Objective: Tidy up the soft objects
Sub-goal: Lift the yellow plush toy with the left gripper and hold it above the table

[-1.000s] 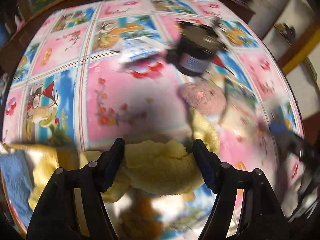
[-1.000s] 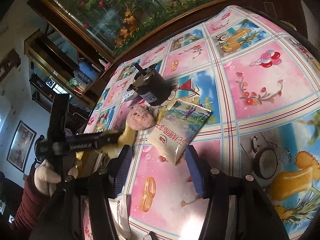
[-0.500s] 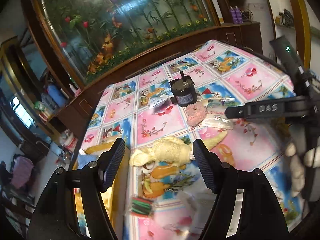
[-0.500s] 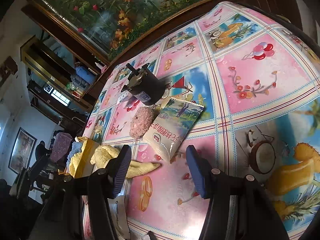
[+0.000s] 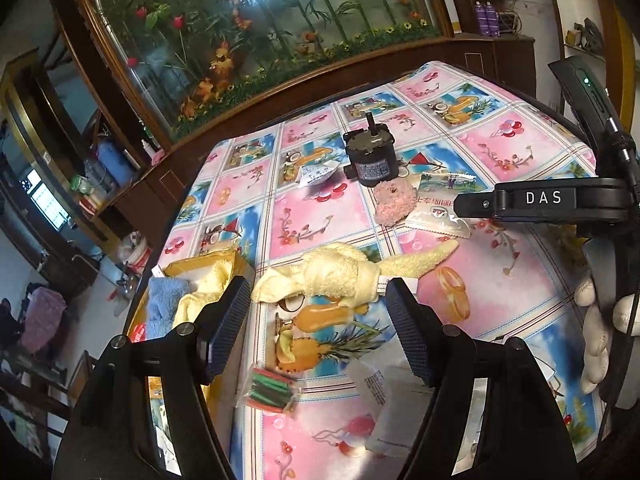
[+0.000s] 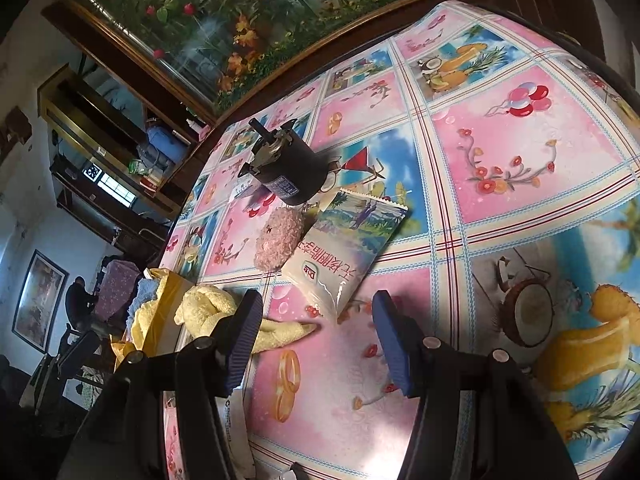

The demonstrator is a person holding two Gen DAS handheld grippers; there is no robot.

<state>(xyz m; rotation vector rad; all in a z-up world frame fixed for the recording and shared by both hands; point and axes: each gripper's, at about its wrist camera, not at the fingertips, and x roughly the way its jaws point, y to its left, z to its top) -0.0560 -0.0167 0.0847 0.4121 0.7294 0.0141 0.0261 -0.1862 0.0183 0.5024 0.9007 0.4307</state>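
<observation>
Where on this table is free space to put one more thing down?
Free: the far right squares beyond the snack packet, and the pink square left of the pink pompom. Crowded: around the black motor, the yellow towel and the yellow box.

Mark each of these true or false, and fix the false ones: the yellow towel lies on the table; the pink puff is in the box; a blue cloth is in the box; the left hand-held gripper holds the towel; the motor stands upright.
1. The yellow towel lies on the table. True.
2. The pink puff is in the box. False: it lies on the table beside the motor and a packet.
3. A blue cloth is in the box. True.
4. The left hand-held gripper holds the towel. False: its jaws are open and empty, with the towel lying beyond them.
5. The motor stands upright, shaft up. True.
</observation>
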